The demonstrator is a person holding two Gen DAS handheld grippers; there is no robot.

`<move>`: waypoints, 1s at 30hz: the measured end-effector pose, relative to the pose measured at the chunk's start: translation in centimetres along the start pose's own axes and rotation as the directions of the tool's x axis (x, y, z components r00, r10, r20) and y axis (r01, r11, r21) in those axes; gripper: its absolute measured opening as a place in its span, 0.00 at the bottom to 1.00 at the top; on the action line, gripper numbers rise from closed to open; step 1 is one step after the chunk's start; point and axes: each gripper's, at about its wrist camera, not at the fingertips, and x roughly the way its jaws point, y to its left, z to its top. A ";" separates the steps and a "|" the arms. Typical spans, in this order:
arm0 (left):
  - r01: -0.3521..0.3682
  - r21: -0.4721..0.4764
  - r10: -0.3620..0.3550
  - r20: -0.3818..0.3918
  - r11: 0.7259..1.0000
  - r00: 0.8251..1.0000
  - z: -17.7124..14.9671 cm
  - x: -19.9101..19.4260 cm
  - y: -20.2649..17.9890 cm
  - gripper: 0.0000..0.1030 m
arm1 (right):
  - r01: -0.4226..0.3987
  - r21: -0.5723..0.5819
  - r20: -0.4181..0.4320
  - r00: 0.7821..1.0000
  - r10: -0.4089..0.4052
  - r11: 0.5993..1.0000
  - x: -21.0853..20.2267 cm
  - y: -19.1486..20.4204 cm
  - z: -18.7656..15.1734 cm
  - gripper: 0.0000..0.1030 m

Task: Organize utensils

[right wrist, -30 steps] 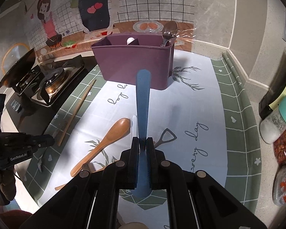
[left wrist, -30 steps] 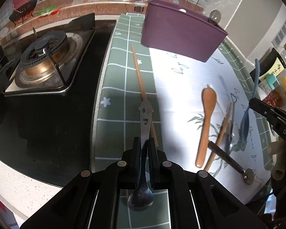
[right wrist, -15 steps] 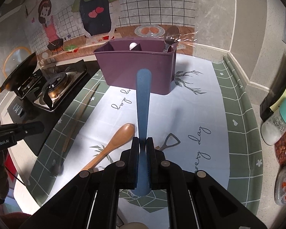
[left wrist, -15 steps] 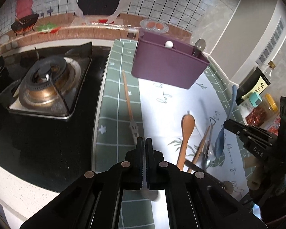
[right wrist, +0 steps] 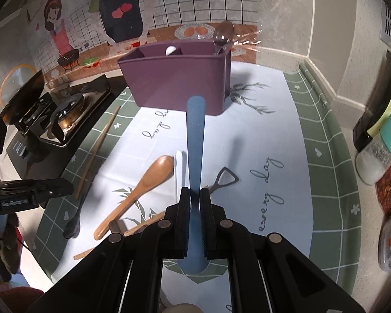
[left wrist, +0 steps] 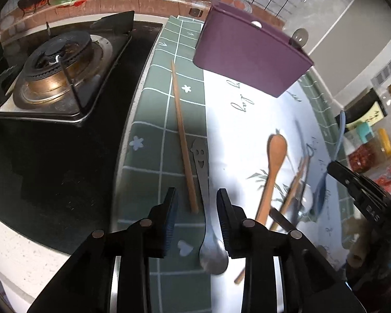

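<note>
My left gripper (left wrist: 196, 191) hovers low over the green mat (left wrist: 153, 156), and its jaws are opening. A metal spoon with a smiley handle (left wrist: 201, 156) lies between the fingers with neither pad pressing on it, beside a wooden chopstick (left wrist: 181, 127). My right gripper (right wrist: 194, 191) is shut on a blue utensil (right wrist: 195, 135), whose long handle points toward the purple utensil holder (right wrist: 179, 78). A wooden spoon (right wrist: 143, 185) lies on the mat to its left. The holder (left wrist: 250, 54) stands at the far end of the mat and has a metal spoon (right wrist: 223, 36) in its right compartment.
A gas stove (left wrist: 54, 70) sits left of the mat. Spice jars (right wrist: 378, 161) and a dark bottle line the right wall. More chopsticks and a shovel-handled utensil (right wrist: 225, 178) lie near the wooden spoon. The other gripper (right wrist: 26, 195) shows at the left edge.
The left gripper was shut on the metal spoon; its jaws have now parted and the spoon lies loose on the mat. The right gripper still holds the blue utensil in place.
</note>
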 end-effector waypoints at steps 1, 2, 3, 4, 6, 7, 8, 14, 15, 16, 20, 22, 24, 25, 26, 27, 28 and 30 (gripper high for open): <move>-0.010 0.000 0.010 0.000 1.000 1.000 0.1 0.3 -0.2 0.31 | 0.000 0.002 -0.003 1.000 0.000 1.000 0.1 0.0 -0.1 0.07; -0.024 0.001 0.024 0.002 1.000 1.000 0.3 0.7 -0.5 0.31 | 0.000 0.003 -0.005 1.000 0.000 1.000 0.2 -0.1 -0.2 0.07; -0.048 0.004 0.048 0.009 0.999 0.999 0.5 1.1 -0.8 0.31 | 0.000 0.003 -0.006 1.000 0.000 1.000 0.2 -0.1 -0.2 0.07; -0.078 0.006 0.078 0.014 0.997 0.997 0.7 1.5 -1.0 0.31 | 0.001 0.003 -0.006 1.000 -0.001 1.000 0.3 -0.1 -0.2 0.07; -0.113 -0.001 0.113 0.020 0.994 0.993 1.1 1.9 -1.0 0.31 | 0.001 0.004 -0.005 1.000 -0.001 1.000 0.2 -0.2 -0.2 0.07; -0.125 -0.007 0.125 0.023 0.992 0.992 1.4 2.1 -0.8 0.31 | 0.000 0.004 -0.004 1.000 0.000 1.000 0.2 -0.2 -0.3 0.07; -0.135 -0.012 0.135 0.027 0.991 0.990 1.6 2.1 -0.6 0.30 | 0.001 0.005 -0.003 1.000 -0.001 1.000 0.2 -0.3 -0.3 0.07; -0.152 0.013 0.151 0.035 0.988 0.988 4.3 3.3 -0.5 0.22 | 0.001 0.004 -0.001 1.000 -0.001 1.000 0.2 -0.6 -0.1 0.07; -0.150 0.016 0.149 0.027 0.989 0.988 4.9 3.7 -0.5 0.20 | 0.000 0.002 0.000 1.000 0.000 1.000 0.2 -0.6 -0.1 0.07; -0.146 0.014 0.146 0.023 0.989 0.989 5.3 4.0 -0.5 0.18 | -0.002 0.002 0.001 1.000 0.002 1.000 0.1 -0.6 0.0 0.07; -0.137 0.005 0.137 0.010 0.991 0.991 7.2 4.9 -0.4 0.10 | -0.003 -0.001 0.003 1.000 0.003 1.000 0.0 -0.7 0.1 0.07; -0.134 0.007 0.134 0.010 0.991 0.991 7.6 5.2 -0.4 0.05 | 0.001 0.000 0.004 1.000 -0.001 1.000 0.0 -0.7 0.2 0.07; -0.108 0.007 0.108 0.023 0.994 0.994 7.7 5.1 -0.3 0.05 | 0.008 0.003 0.011 1.000 -0.008 1.000 -0.2 -0.9 0.4 0.07; -0.102 0.007 0.101 0.033 0.995 0.994 7.6 4.9 -0.4 0.05 | 0.009 0.008 0.019 1.000 -0.009 1.000 -0.4 -1.0 0.5 0.07; -0.088 0.007 0.087 0.050 0.996 0.995 7.4 4.3 -0.4 0.05 | 0.008 0.013 0.025 1.000 -0.008 1.000 -0.7 -1.2 0.5 0.07; -0.069 0.003 0.068 0.066 0.998 0.995 7.2 3.7 -0.5 0.05 | 0.001 0.022 0.034 0.999 -0.002 1.000 -1.0 -1.4 0.7 0.07; -0.036 -0.002 0.037 0.089 0.999 0.995 6.9 2.6 -0.6 0.05 | -0.008 0.033 0.042 0.999 0.007 0.999 -1.2 -1.6 0.8 0.07; -0.006 0.007 0.005 0.134 1.000 0.991 6.3 0.6 -0.9 0.05 | -0.037 0.058 0.063 0.997 0.034 0.998 -1.9 -2.2 1.0 0.07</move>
